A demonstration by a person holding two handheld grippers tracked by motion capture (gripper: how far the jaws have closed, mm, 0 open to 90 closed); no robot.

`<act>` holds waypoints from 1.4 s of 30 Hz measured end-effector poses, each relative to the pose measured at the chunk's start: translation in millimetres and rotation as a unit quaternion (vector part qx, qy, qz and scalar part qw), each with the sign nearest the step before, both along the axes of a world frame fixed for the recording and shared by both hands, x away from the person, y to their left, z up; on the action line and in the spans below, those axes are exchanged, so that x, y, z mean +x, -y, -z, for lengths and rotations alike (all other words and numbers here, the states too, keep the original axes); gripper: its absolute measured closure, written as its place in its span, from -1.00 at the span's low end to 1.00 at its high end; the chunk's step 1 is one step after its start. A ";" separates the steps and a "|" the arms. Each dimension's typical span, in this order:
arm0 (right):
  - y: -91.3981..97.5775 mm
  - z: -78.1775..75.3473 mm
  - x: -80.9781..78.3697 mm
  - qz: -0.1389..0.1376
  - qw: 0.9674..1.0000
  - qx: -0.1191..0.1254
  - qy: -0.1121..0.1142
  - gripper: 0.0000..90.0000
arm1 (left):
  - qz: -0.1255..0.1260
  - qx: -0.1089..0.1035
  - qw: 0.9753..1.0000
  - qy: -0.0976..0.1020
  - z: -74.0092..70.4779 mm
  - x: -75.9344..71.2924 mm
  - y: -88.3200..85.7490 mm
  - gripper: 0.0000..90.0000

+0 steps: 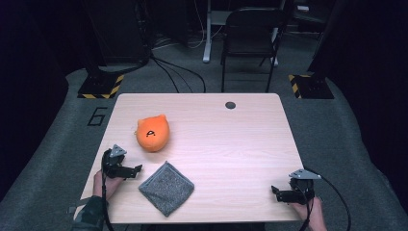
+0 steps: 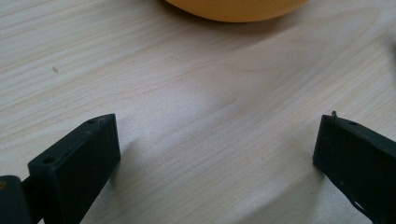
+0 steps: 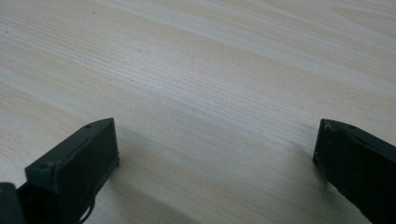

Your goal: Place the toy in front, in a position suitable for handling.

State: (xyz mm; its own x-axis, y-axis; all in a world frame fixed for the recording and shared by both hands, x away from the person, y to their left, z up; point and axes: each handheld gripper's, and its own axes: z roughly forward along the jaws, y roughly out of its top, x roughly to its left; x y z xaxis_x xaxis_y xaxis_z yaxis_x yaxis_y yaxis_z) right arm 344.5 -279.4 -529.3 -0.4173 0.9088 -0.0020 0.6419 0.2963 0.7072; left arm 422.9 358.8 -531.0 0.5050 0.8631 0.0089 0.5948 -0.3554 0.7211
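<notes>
Left gripper point(image 1: 137, 168): positioned near the table's point(image 1: 231, 144) left edge, jaws wide apart, nothing between them, bare wood beneath. Orange plush toy point(image 1: 152, 133): lies just beyond the left gripper, toward the far left corner. Grey cloth point(image 1: 166, 187): lies flat beside the left gripper, near the front edge. Right gripper point(image 1: 274, 191): positioned at the front right corner, jaws wide apart, holding nothing.

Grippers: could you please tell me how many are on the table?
2: the left gripper at the near left edge beside the cloth, the right gripper at the near right corner.
</notes>
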 end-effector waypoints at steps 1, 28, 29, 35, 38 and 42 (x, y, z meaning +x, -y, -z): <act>0.1 0.0 0.0 0.000 1.000 0.000 0.000 -1.00 | 0.000 0.000 1.000 0.000 0.0 0.0 0.1 -0.99; -0.1 -0.8 1.9 0.004 1.000 0.001 -0.004 -1.00 | 0.026 -0.033 0.998 0.037 -35.4 -27.8 -4.3 -0.92; -0.1 -0.8 1.9 0.004 1.000 0.001 -0.004 -1.00 | 0.026 -0.033 0.998 0.037 -35.4 -27.8 -4.3 -0.94; 0.2 -0.9 4.3 0.003 1.000 -0.002 -0.004 -1.00 | 0.059 -0.032 0.997 0.037 -43.8 -40.8 8.7 -0.99; 0.1 -1.1 5.8 0.003 1.000 -0.002 -0.005 -1.00 | 0.075 -0.042 0.996 0.034 -46.5 -48.1 16.7 -1.00; 0.1 -1.1 6.7 0.002 1.000 -0.003 -0.005 -1.00 | 0.093 -0.050 0.994 0.030 -48.1 -54.4 25.5 -1.00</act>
